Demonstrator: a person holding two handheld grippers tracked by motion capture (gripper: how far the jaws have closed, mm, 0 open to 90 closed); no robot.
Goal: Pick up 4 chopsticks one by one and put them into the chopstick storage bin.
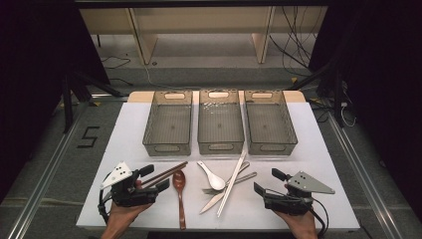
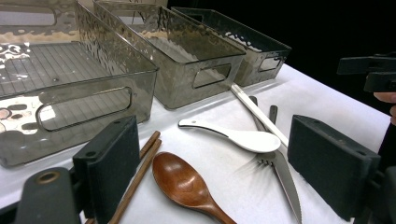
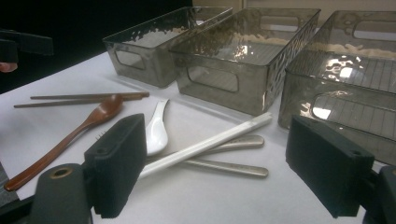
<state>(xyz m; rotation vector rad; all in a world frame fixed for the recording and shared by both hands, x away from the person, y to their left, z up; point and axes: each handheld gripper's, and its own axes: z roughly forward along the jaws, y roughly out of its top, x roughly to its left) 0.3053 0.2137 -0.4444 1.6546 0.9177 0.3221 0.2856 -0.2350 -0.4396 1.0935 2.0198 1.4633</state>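
Kid: Are the claws holding anything?

Helper: No. The left claw (image 1: pixel 155 178) and right claw (image 1: pixel 265 182) are both spread wide with nothing in them.

Kid: Where's the brown spoon (image 1: pixel 179 186)?

Helper: On the table (image 1: pixel 129 129), beside the left claw, touching the brown chopsticks (image 1: pixel 164 174). A sloppy grab could knock those chopsticks away.

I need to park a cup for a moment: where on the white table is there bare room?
Free: the strip left of the left bin, and right of the right bin. Crowded: the middle front, around wooden spoon, white spoon and knife.
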